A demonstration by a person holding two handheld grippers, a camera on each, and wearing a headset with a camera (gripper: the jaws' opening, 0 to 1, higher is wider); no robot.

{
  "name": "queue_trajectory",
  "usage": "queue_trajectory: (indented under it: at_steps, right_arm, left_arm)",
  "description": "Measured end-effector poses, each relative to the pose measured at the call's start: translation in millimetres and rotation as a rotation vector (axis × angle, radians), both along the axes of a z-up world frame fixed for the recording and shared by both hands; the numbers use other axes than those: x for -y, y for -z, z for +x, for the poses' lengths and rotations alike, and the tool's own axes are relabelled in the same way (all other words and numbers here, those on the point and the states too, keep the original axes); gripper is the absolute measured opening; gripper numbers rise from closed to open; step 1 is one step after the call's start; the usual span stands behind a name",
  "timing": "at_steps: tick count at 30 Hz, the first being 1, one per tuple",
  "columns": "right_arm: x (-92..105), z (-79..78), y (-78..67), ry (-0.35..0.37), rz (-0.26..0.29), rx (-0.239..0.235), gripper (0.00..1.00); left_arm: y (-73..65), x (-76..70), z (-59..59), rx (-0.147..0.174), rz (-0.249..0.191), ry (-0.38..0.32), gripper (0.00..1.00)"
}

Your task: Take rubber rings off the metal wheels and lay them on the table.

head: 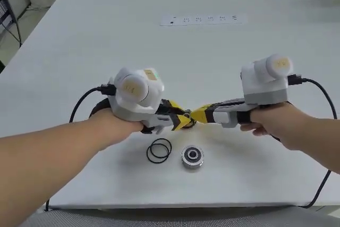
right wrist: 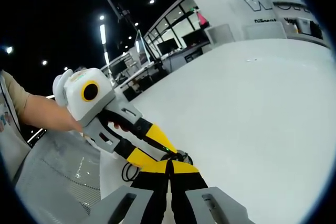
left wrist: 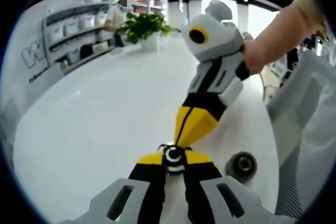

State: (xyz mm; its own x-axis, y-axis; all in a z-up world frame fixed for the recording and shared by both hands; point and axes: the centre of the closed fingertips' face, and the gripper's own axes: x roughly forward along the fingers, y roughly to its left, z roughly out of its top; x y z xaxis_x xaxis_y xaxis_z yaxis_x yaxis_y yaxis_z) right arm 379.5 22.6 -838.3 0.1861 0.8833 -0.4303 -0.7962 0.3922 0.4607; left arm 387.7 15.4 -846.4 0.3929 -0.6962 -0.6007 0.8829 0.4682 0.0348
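Wheel (left wrist: 173,153): pinched in my left claw (left wrist: 174,159), up off the table (head: 212,51), round face looking back along it.
Right claw (right wrist: 169,164): pressed together, tips at the wheel's edge.
Rings (head: 159,150): two, flat on the table beside another wheel (head: 192,156).

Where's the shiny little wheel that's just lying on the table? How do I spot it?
On the big white table, find where the left gripper and right gripper meet tip to tip. Just nearer the person lie thin black rubber rings and, right of them, the metal wheel. It's the thick, silvery one with a dark hole, not a skinny loop.
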Motion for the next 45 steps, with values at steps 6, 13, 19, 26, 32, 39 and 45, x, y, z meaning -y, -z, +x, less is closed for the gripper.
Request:
queue_trajectory:
  at_steps: [6, 13, 19, 26, 32, 39, 45]
  right_arm:
    - [-4.5, -3.8, -4.7, -0.012, 0.032, -0.018, 0.00]
    - [-1.7, -2.9, -6.2, -0.011, 0.035, -0.017, 0.00]
    - [0.4, -4.0, -11.4, -0.004, 0.074, -0.050, 0.00]
    - [3.8, -1.6, -11.7, 0.022, 0.087, -0.064, 0.00]
    - [5.0, 3.1, -4.2, 0.041, 0.042, -0.047, 0.00]
    - [3.6, 2.8, -4.1, 0.038, 0.034, -0.039, 0.00]
    - [2.6, 2.1, -4.4, 0.039, 0.037, -0.037, 0.00]
  left_arm:
    - [0.1, -0.1, 0.2, 0.000, -0.001, -0.001, 0.13]
    - [0.6, -0.3, 1.0, 0.001, -0.002, -0.002, 0.13]
    - [0.6, -0.2, 0.9, 0.002, -0.002, 0.000, 0.13]
    - [0.3, 0.1, 0.5, 0.000, -0.005, -0.003, 0.13]
    - [0.5, -0.1, 1.0, 0.000, -0.003, -0.011, 0.13]
    - [1.7, -0.9, 1.4, 0.003, 0.008, 0.003, 0.14]
    - [-0.3, -1.4, -0.9, -0.001, 0.014, 0.023, 0.19]
